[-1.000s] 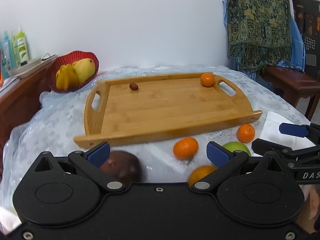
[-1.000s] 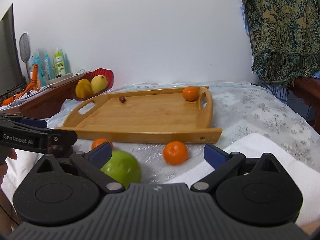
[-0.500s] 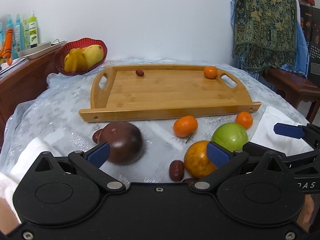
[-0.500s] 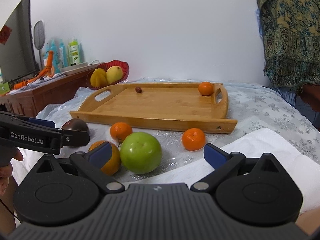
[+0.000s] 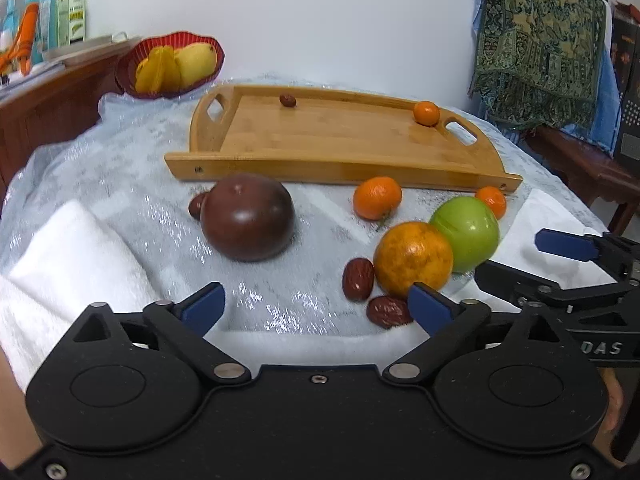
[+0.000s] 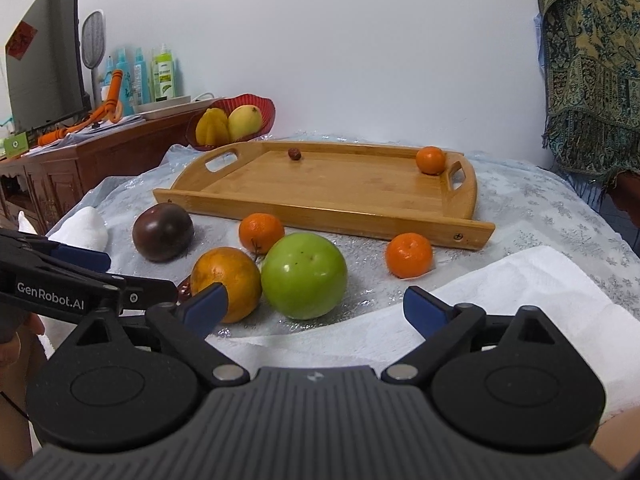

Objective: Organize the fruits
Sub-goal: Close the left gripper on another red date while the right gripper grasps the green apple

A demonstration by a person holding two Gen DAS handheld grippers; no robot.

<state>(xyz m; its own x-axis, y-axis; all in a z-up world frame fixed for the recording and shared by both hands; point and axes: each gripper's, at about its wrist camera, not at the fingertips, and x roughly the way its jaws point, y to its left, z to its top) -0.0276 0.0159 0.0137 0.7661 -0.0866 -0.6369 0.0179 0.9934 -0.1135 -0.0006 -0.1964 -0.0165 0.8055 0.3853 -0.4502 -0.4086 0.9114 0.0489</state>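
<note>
A bamboo tray (image 5: pixel 344 168) (image 6: pixel 328 218) holds one mandarin (image 5: pixel 426 113) (image 6: pixel 430 160) and one red date (image 5: pixel 287 100) (image 6: pixel 295 154). In front of it on the cloth lie a dark purple fruit (image 5: pixel 247 222) (image 6: pixel 163 231), a green apple (image 5: pixel 466 232) (image 6: pixel 304 276), a large orange (image 5: pixel 413 258) (image 6: pixel 226 283), two mandarins (image 5: pixel 377 197) (image 6: pixel 409 255) and several dates (image 5: pixel 358 279). My left gripper (image 5: pixel 316 308) is open and empty, just short of the dates. My right gripper (image 6: pixel 316 308) is open and empty, just short of the apple.
A red basket (image 5: pixel 170 66) (image 6: pixel 232 120) with yellow fruit stands at the back left. A wooden sideboard (image 6: pixel 60 160) with bottles is on the left. White towels (image 5: pixel 76 256) (image 6: pixel 532 300) lie at the near left and right. A patterned cloth (image 5: pixel 540 40) hangs at the right.
Both grippers have pulled back and risen, so the loose fruit in front of the tray now shows in full. Both stay open and empty. The fruit has not moved.
</note>
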